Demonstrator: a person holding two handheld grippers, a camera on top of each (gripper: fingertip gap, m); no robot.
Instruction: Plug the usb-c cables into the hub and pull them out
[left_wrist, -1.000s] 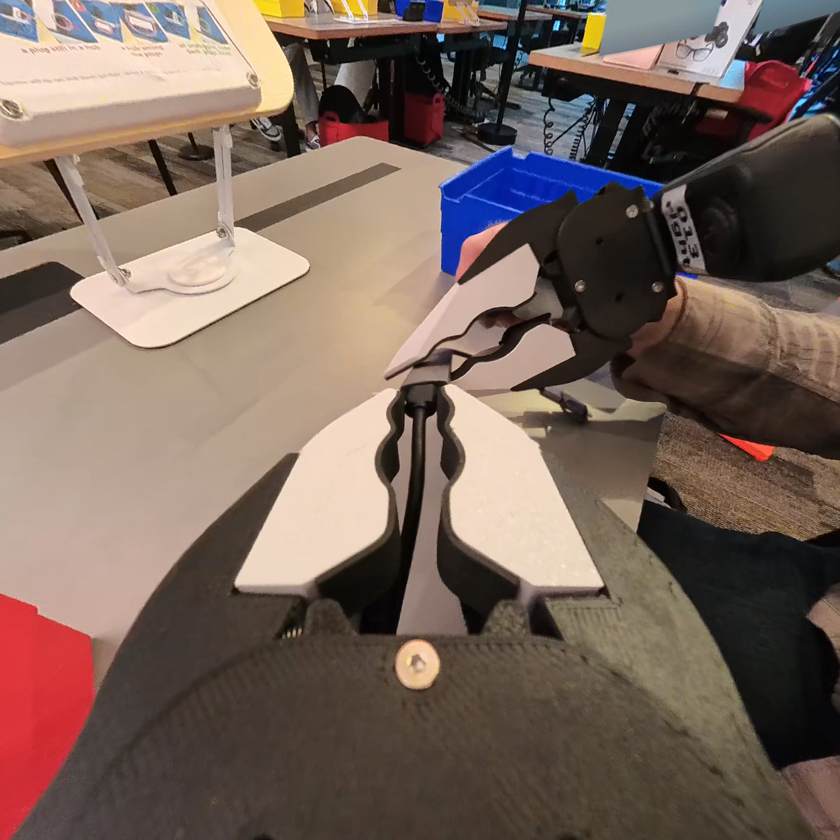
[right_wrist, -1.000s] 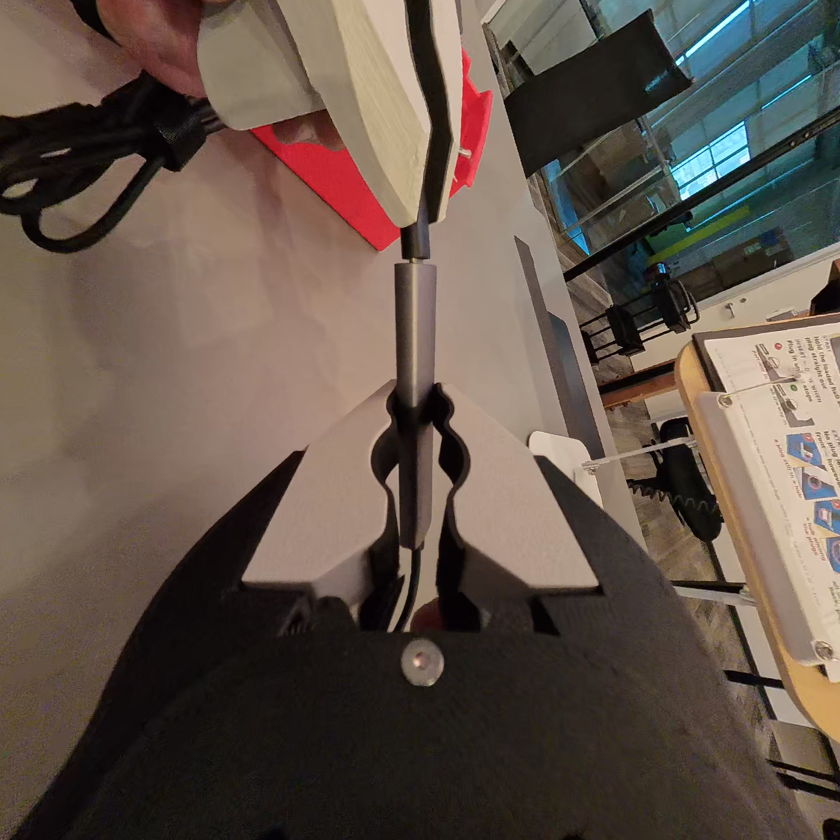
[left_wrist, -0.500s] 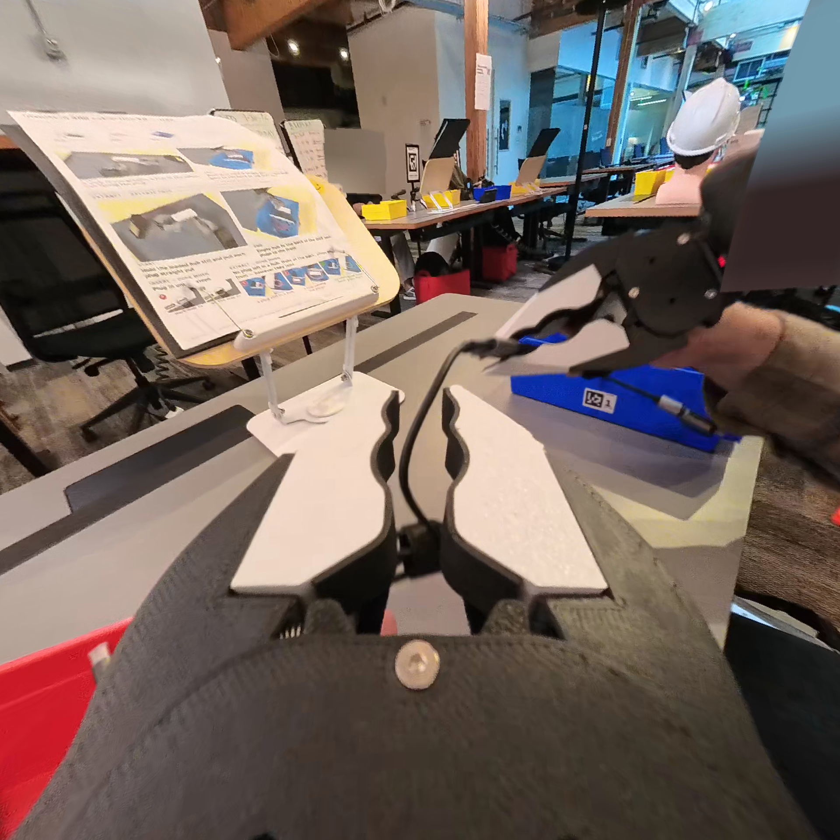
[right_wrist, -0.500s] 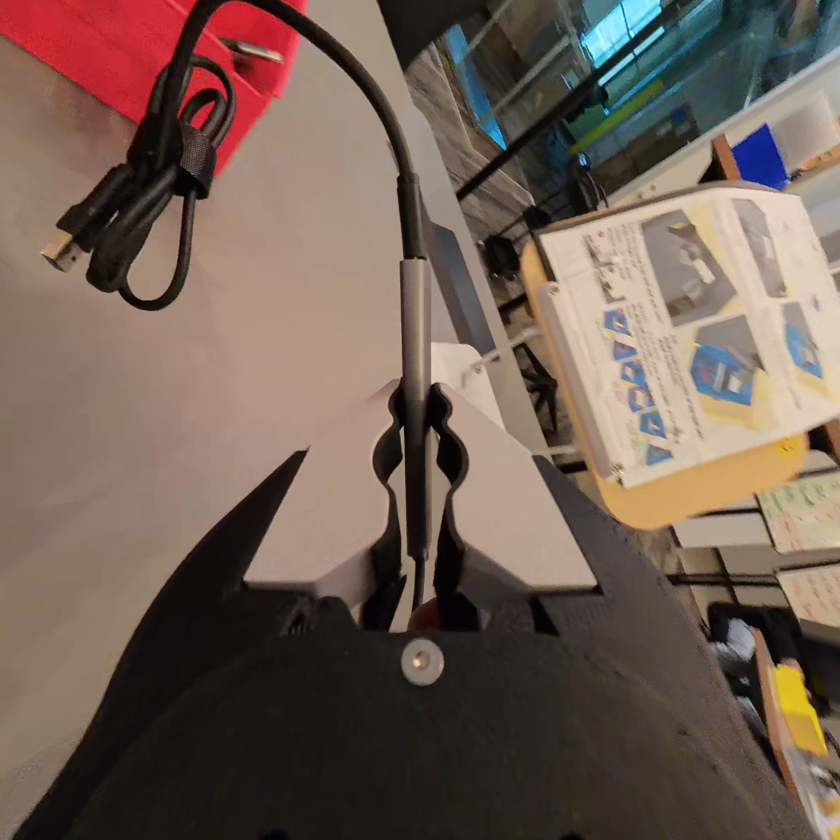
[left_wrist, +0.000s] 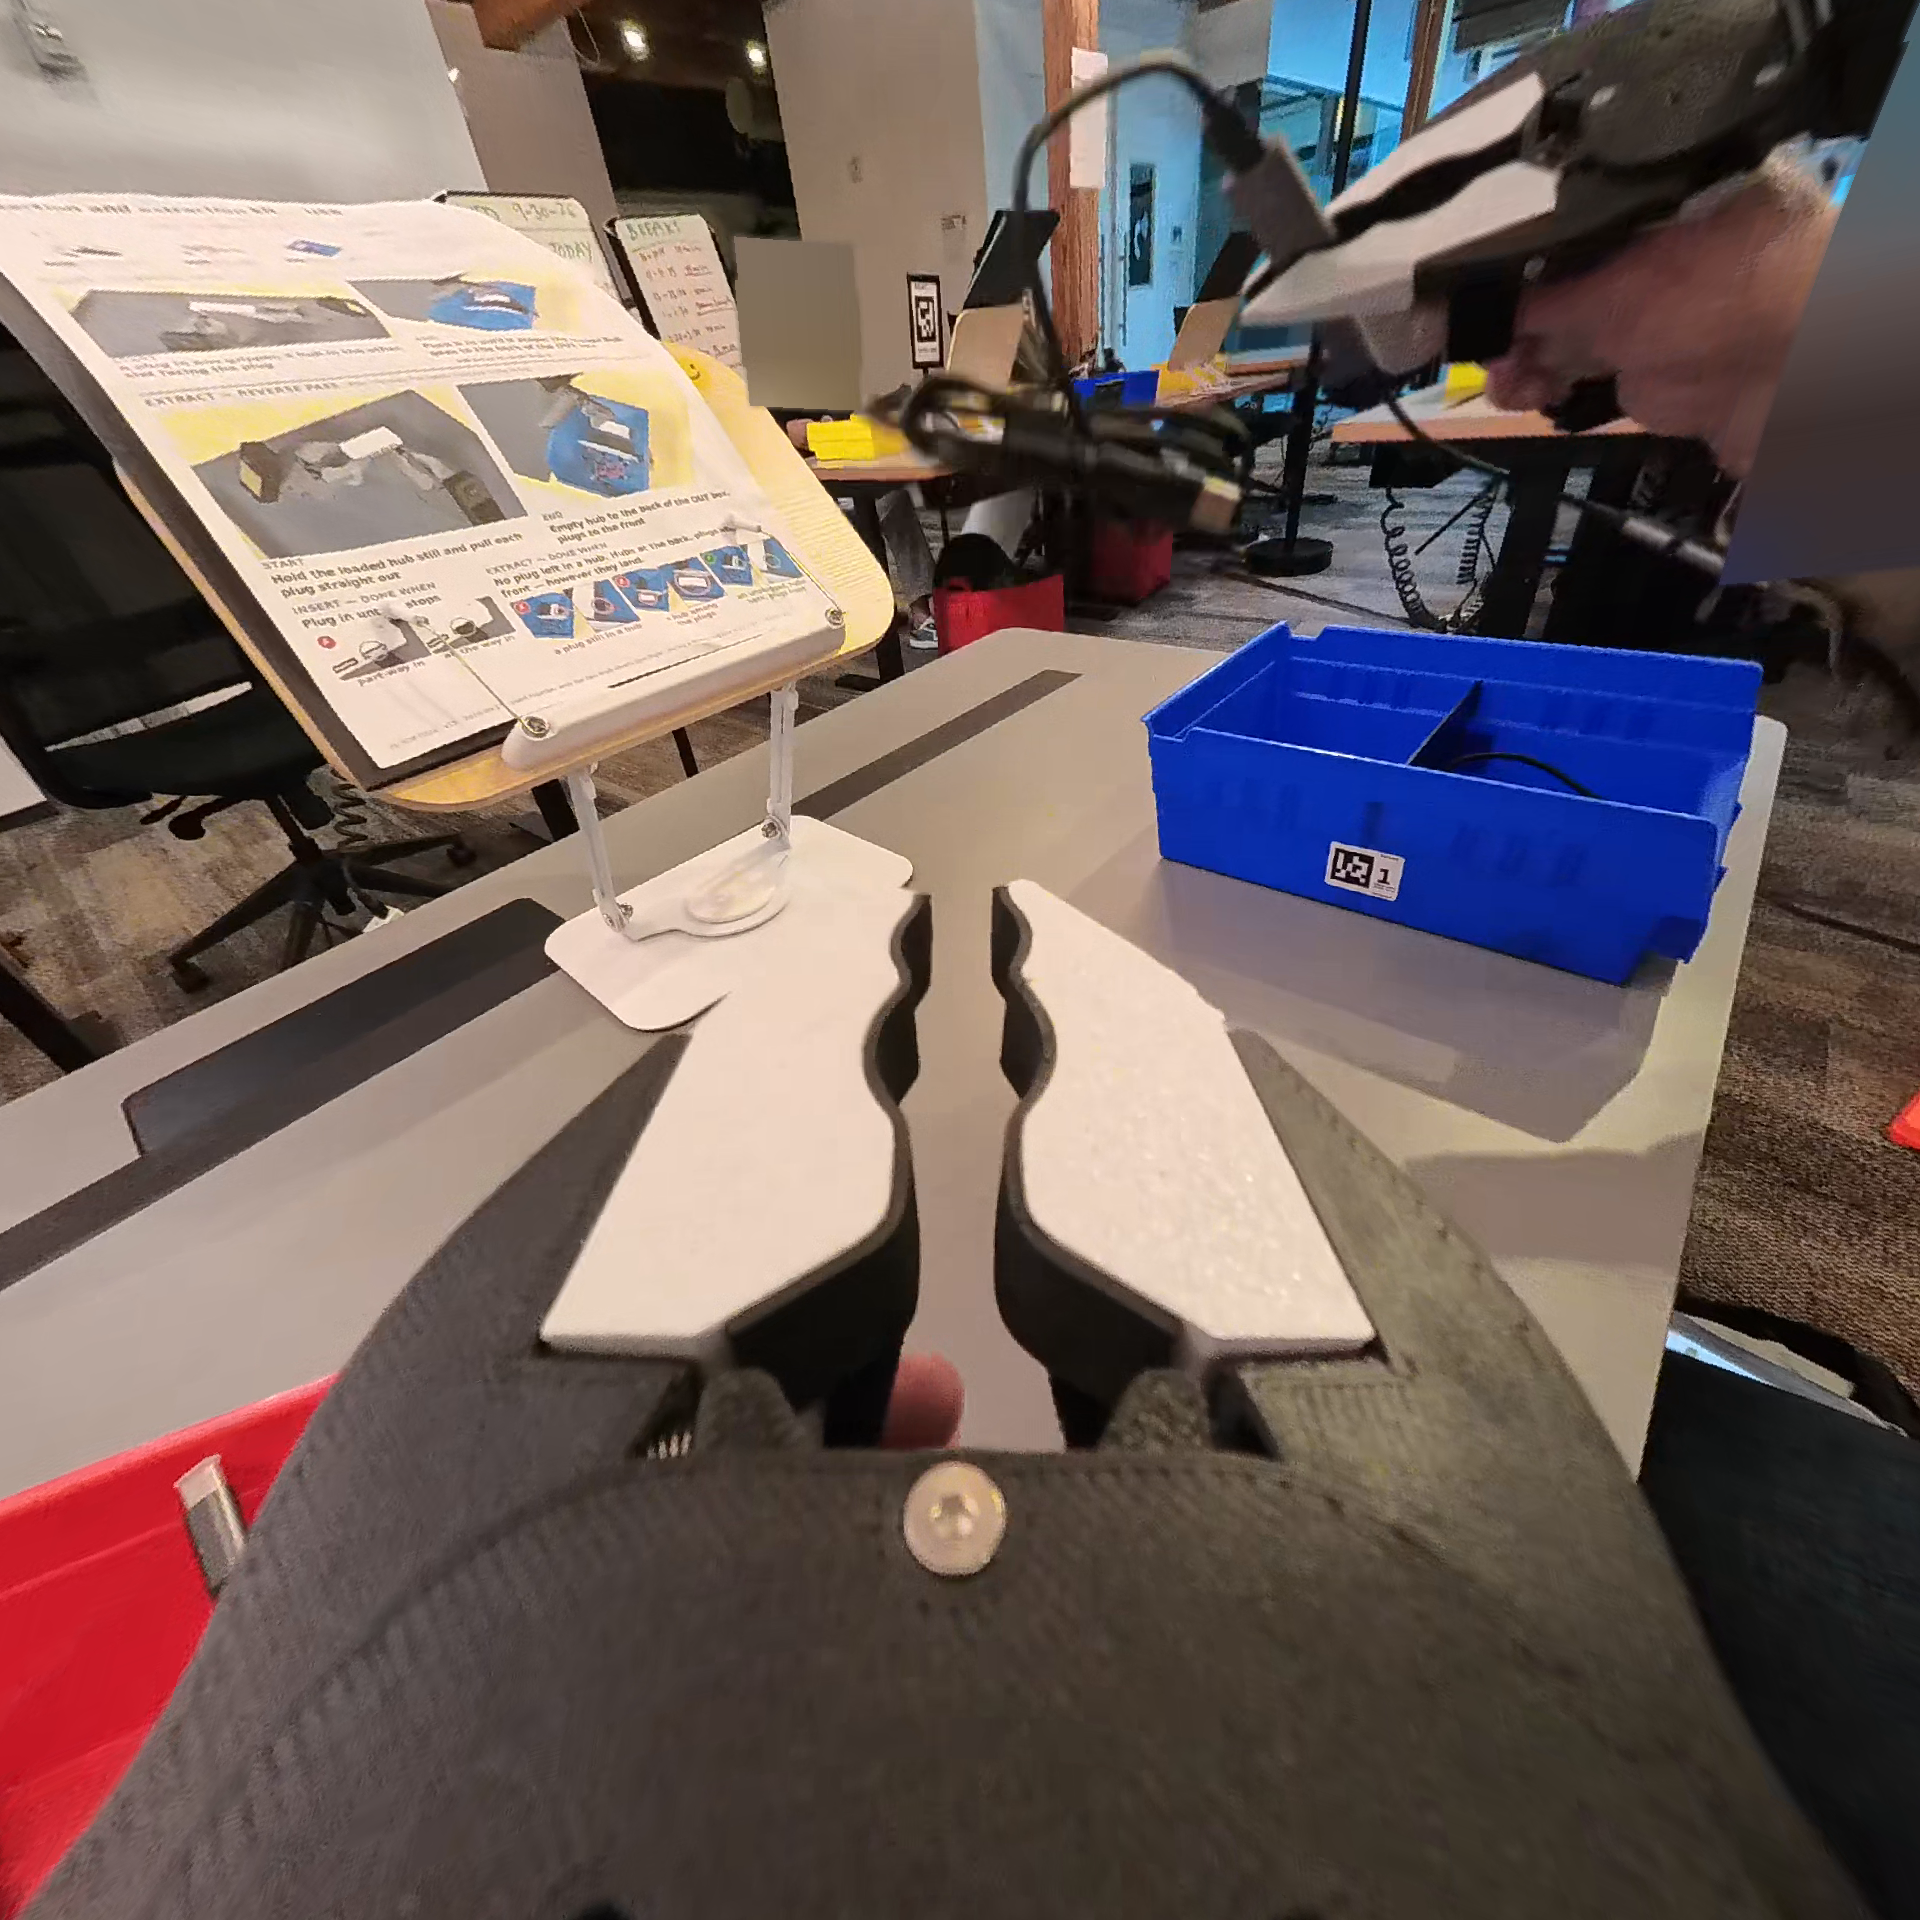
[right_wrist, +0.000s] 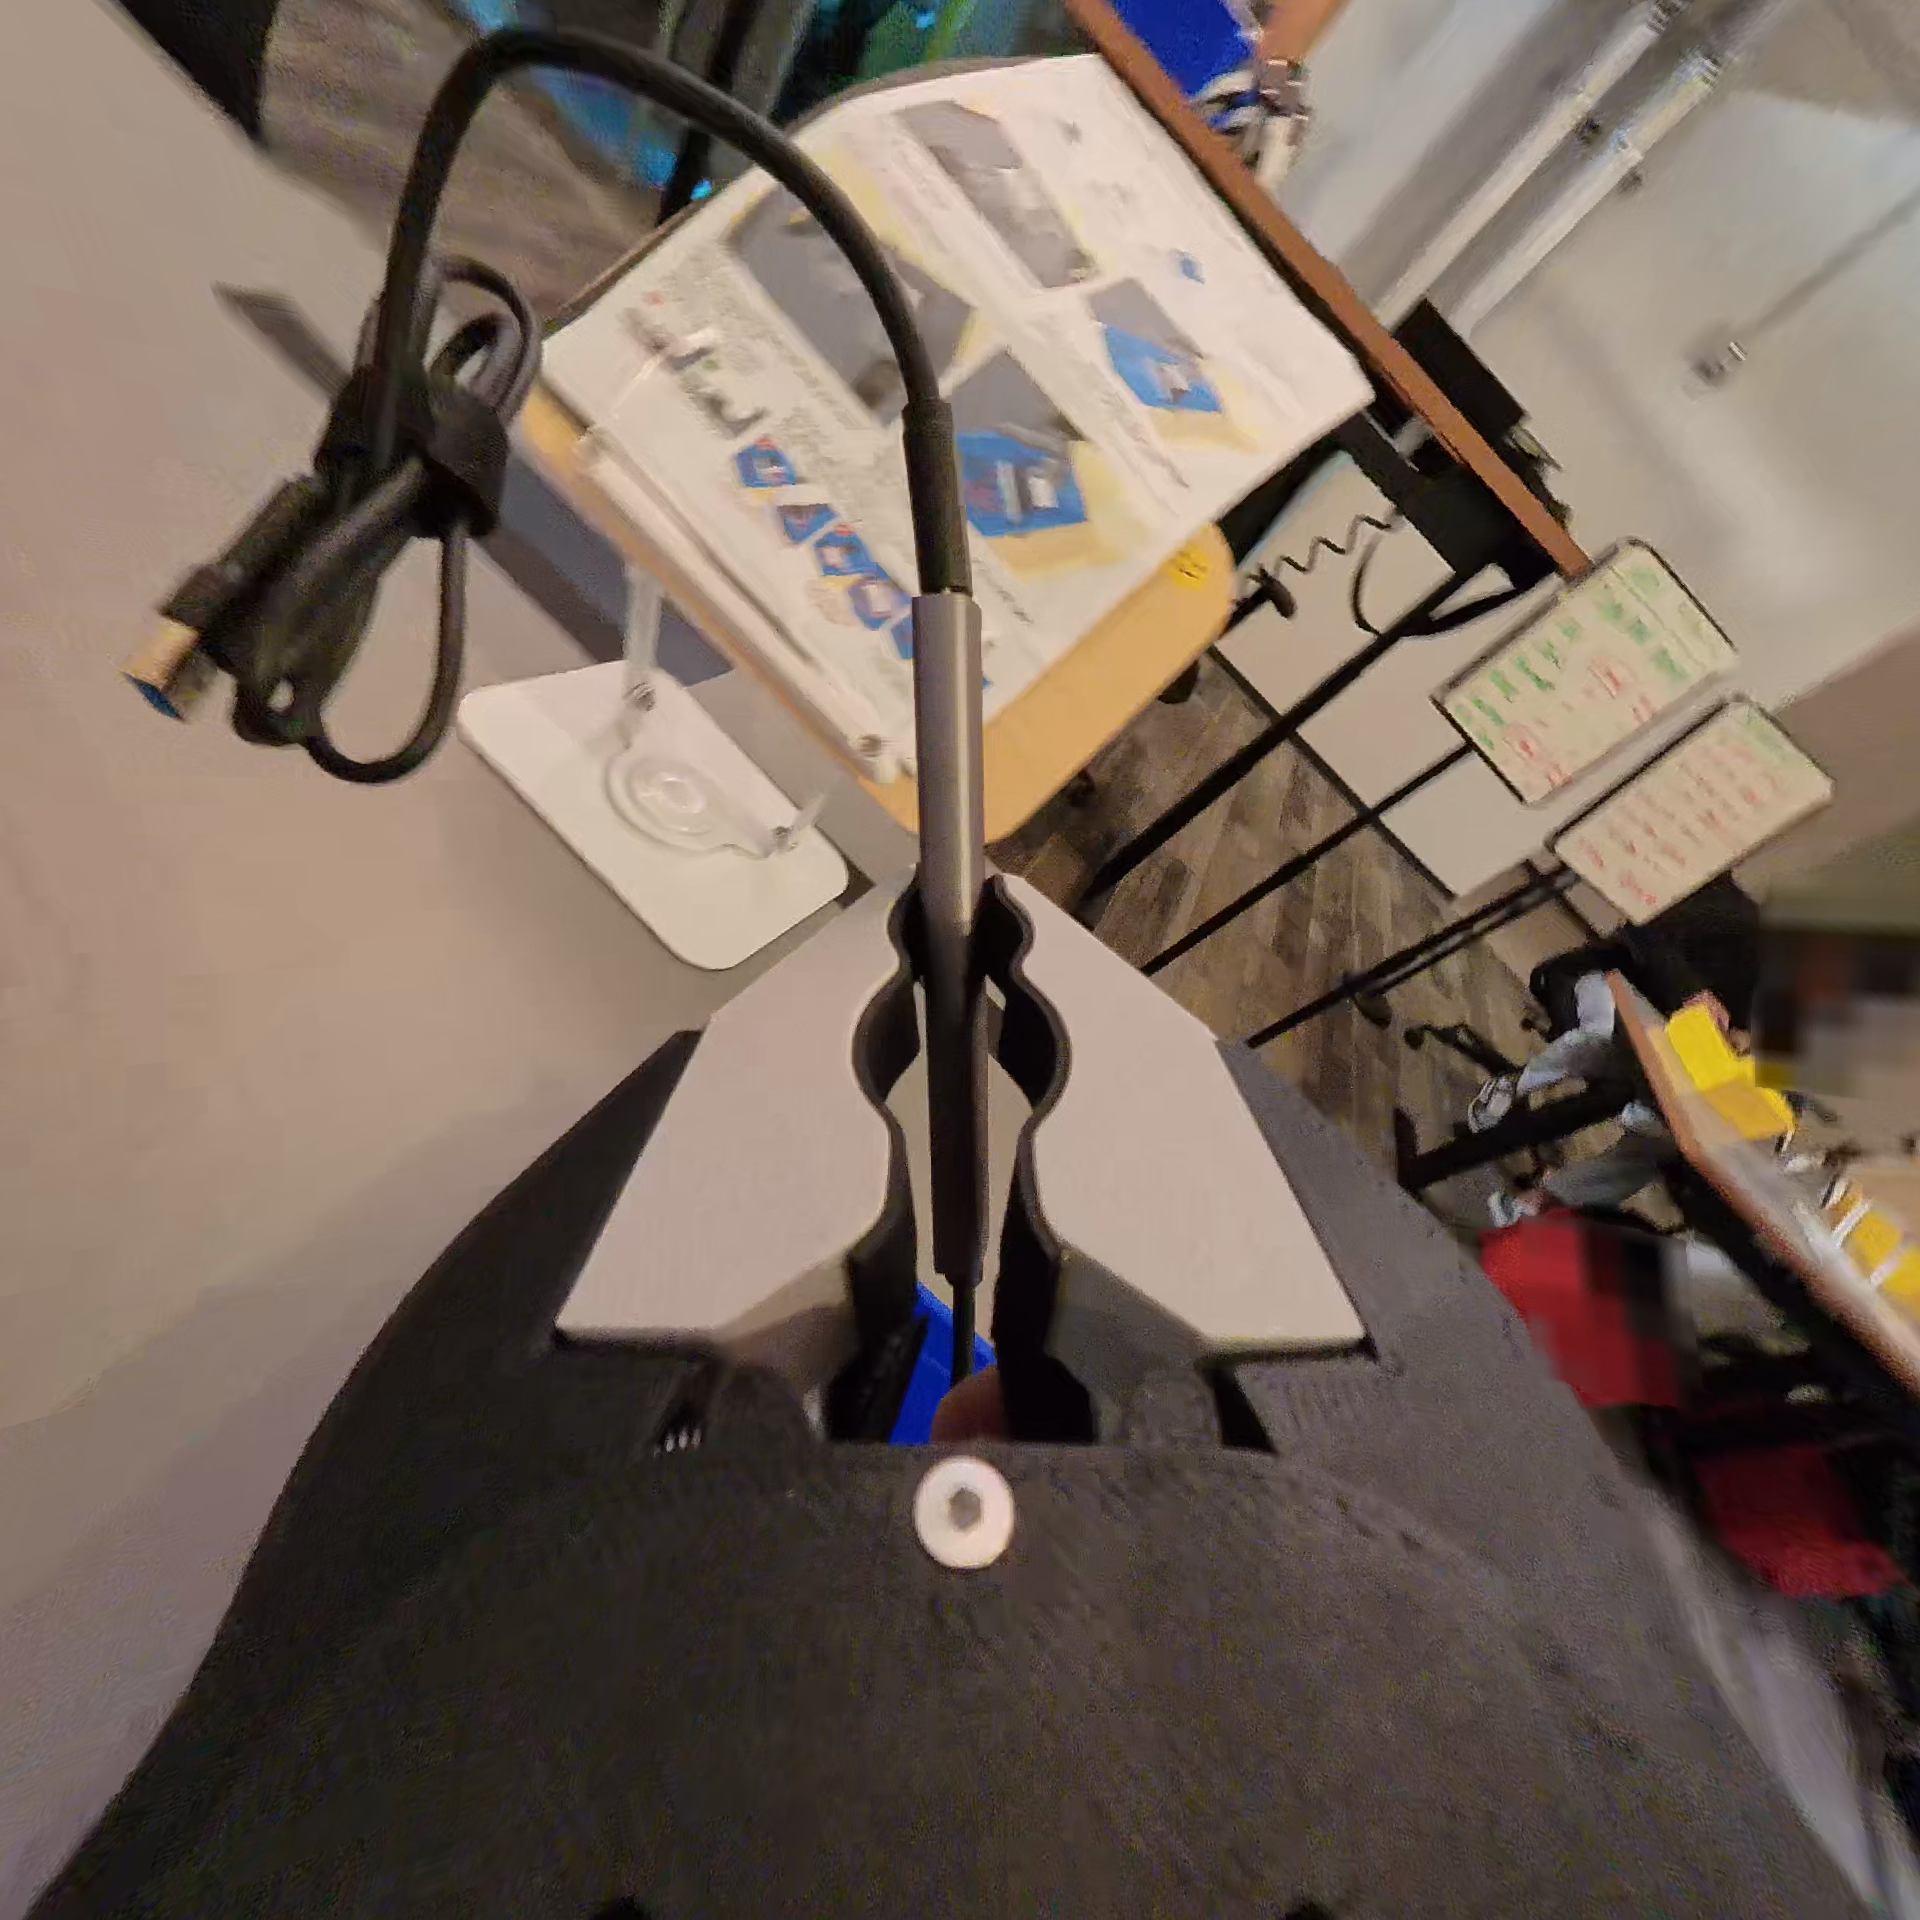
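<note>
My right gripper (right_wrist: 956, 904) is shut on a slim grey hub (right_wrist: 951, 779), held in the air. A black usb-c cable (right_wrist: 665, 114) is plugged into the hub's far end, and it arcs up and left. Its strapped coil (right_wrist: 395, 488) hangs free above the table. In the left wrist view the right gripper (left_wrist: 1351, 239) is high at the upper right with the hub (left_wrist: 1273, 197) and the dangling coil (left_wrist: 1091, 447). My left gripper (left_wrist: 961, 914) is open and empty, its jaws a narrow gap apart, low over the grey table (left_wrist: 312, 1195).
A blue divided bin (left_wrist: 1455, 790) with a black cable in it stands at the table's right. An instruction sheet on a white stand (left_wrist: 447, 468) stands at the back left. A red bin (left_wrist: 94, 1558) is at the near left. Other desks lie beyond.
My left gripper has let go of the cable and drawn back. My right gripper has lifted the hub up and to the right, with the plugged-in cable now hanging from it.
</note>
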